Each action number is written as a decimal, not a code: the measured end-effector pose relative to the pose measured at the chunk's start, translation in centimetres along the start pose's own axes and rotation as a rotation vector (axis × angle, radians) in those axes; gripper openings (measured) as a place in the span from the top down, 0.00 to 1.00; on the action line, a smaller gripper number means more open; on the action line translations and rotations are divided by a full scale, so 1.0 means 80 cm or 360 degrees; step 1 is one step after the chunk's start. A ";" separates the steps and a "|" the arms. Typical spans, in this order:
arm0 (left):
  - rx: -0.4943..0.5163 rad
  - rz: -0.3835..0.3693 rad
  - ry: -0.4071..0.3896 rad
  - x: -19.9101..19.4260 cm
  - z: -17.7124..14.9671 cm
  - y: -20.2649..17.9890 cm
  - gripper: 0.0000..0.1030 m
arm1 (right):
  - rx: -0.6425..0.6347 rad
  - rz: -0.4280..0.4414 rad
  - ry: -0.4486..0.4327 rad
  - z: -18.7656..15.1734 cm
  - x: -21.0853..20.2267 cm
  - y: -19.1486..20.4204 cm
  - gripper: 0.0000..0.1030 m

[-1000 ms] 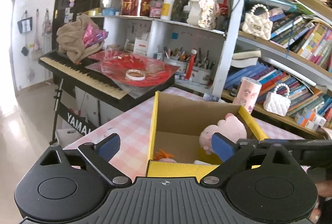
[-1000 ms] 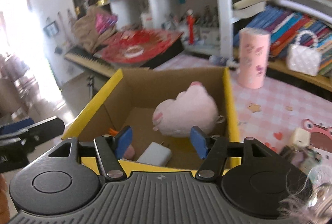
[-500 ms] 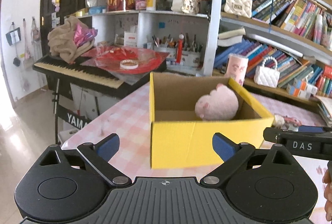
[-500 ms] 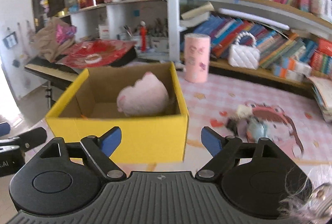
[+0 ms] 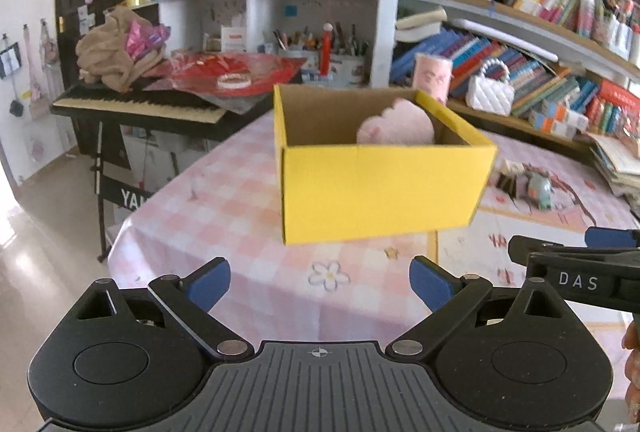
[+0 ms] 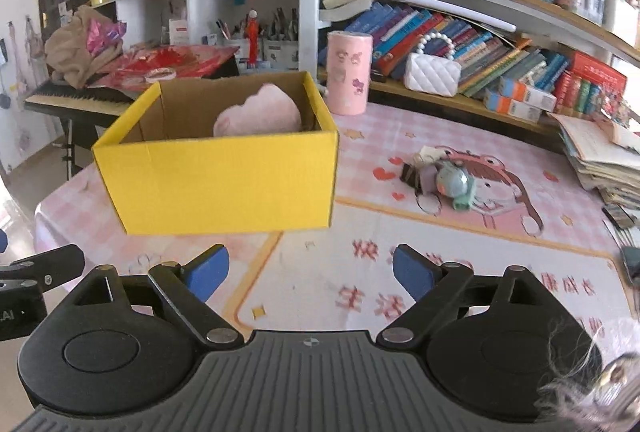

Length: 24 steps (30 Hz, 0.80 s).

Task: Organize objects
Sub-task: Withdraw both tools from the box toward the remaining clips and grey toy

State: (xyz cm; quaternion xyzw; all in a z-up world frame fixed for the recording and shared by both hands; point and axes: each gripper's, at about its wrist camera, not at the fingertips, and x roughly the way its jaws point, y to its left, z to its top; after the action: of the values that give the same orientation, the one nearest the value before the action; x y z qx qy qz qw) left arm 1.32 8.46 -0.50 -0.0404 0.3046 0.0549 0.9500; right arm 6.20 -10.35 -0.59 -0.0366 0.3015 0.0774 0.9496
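Note:
A yellow cardboard box (image 5: 380,187) (image 6: 224,183) stands on the pink checked tablecloth, with a pink plush toy (image 5: 396,125) (image 6: 260,113) inside it. My left gripper (image 5: 320,284) hangs open short of the box, nothing between its blue pads. My right gripper (image 6: 308,270) is also short of the box, its jaws still opening and empty. To the right of the box lie a small grey-green toy (image 6: 454,183) (image 5: 540,187) and a dark clip (image 6: 410,173) on the mat. The right gripper's finger (image 5: 576,264) shows at the left wrist view's right edge.
A pink cylinder (image 6: 348,71) stands behind the box. A keyboard piano (image 5: 136,107) with red wrapping and a beige cloth is at the left. Bookshelves (image 6: 480,31) with white handbags line the back. A stack of papers (image 6: 600,159) lies at the table's right edge.
Both grippers have pulled back from over the box toward the table's near edge. The right gripper's jaws have spread wider. The plush toy stays in the box.

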 end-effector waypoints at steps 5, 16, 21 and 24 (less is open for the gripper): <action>0.0047 -0.0038 0.0028 -0.009 -0.012 -0.005 0.05 | 0.0057 -0.0069 0.0017 -0.019 -0.019 -0.008 0.12; 0.0135 -0.0147 0.0058 -0.022 -0.028 -0.025 0.05 | 0.0154 -0.0181 0.0029 -0.054 -0.055 -0.027 0.10; 0.0180 -0.0221 0.0063 -0.023 -0.031 -0.041 0.05 | 0.0183 -0.0244 0.0033 -0.066 -0.069 -0.038 0.09; 0.0209 -0.0270 0.0066 -0.023 -0.033 -0.052 0.05 | 0.0211 -0.0292 0.0040 -0.074 -0.078 -0.047 0.09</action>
State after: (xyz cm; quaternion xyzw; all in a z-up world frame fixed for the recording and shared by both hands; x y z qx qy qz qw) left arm -1.11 3.90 -1.37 -0.0048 0.3228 -0.0466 0.9453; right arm -1.51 -15.53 -1.73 -0.0021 0.3133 -0.0302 0.9492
